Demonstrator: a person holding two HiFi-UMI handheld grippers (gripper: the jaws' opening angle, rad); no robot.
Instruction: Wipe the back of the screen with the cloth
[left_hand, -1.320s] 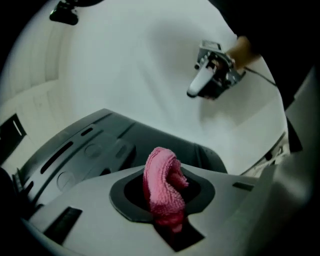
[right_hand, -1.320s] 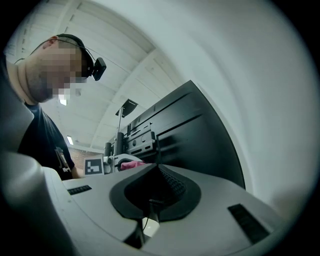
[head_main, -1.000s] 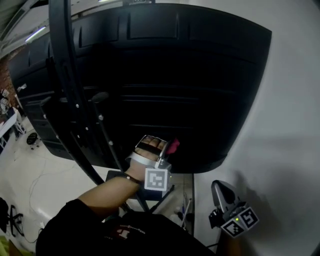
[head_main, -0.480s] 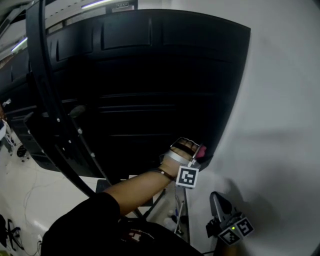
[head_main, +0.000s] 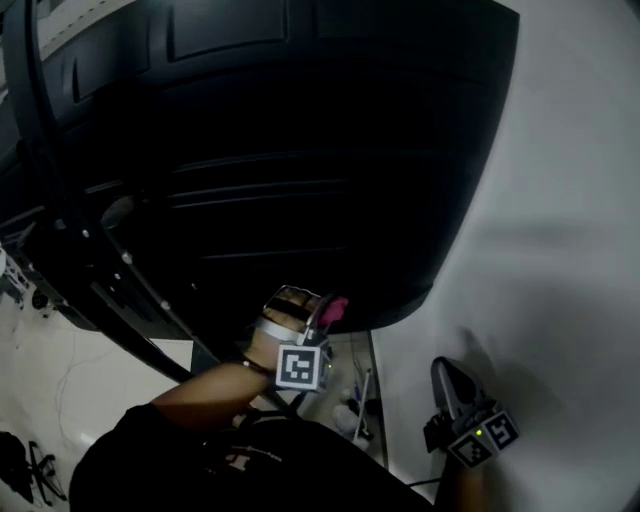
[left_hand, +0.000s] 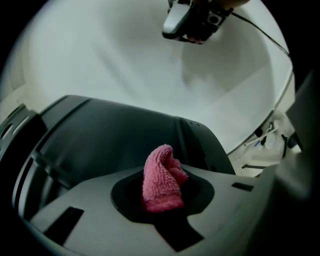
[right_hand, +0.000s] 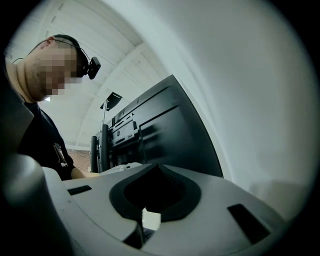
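The screen's black ribbed back (head_main: 300, 150) fills the upper head view. My left gripper (head_main: 322, 318) is shut on a pink cloth (head_main: 334, 308), which lies against the screen's lower edge near its right corner. In the left gripper view the cloth (left_hand: 162, 180) sticks up out of the left gripper (left_hand: 162, 172), with the dark screen back (left_hand: 100, 140) just beyond it. My right gripper (head_main: 447, 372) hangs low at the right by the white wall, apart from the screen. In its own view the right gripper (right_hand: 156, 167) holds nothing and its jaws look closed.
A black stand with slanted legs (head_main: 110, 290) carries the screen at the left. A white wall (head_main: 570, 200) runs close along the right. Below the screen's edge lie small items and cables (head_main: 358, 405) on a pale floor (head_main: 60, 390). A person's forearm (head_main: 200, 390) reaches to the left gripper.
The left gripper with the cloth slid right along the screen's lower edge, then came back to the left. The right gripper has stayed low by the wall.
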